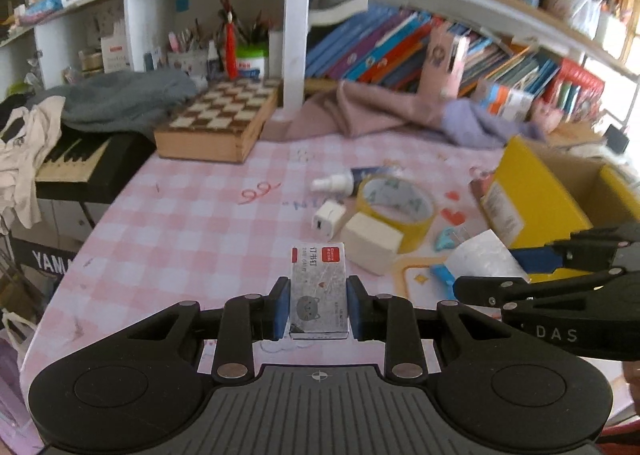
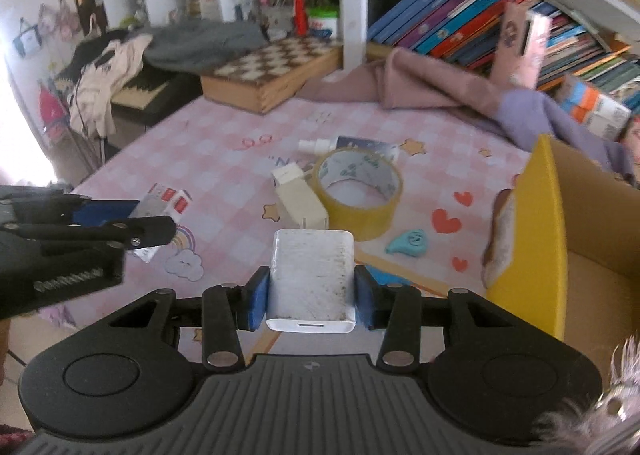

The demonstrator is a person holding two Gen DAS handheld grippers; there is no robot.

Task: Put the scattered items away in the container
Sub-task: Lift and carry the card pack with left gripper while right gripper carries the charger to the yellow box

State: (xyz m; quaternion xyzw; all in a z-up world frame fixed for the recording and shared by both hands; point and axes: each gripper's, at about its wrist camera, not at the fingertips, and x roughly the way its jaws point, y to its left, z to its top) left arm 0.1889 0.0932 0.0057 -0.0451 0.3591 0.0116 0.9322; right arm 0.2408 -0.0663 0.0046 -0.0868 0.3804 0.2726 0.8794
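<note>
So the staple box, grey with a little cat on it and a red label, sits pinched off the counter, and the scuffed white charger is clamped up too, prongs pointing away. Still on the pink checked counter: a tape roll, cream charger, small spray bottle and teal clip, just beside the yellow cardboard box, which stands open.

Both views are aimed steeply down at the tape roll from close by, left and right of it; the roll is shared.
</note>
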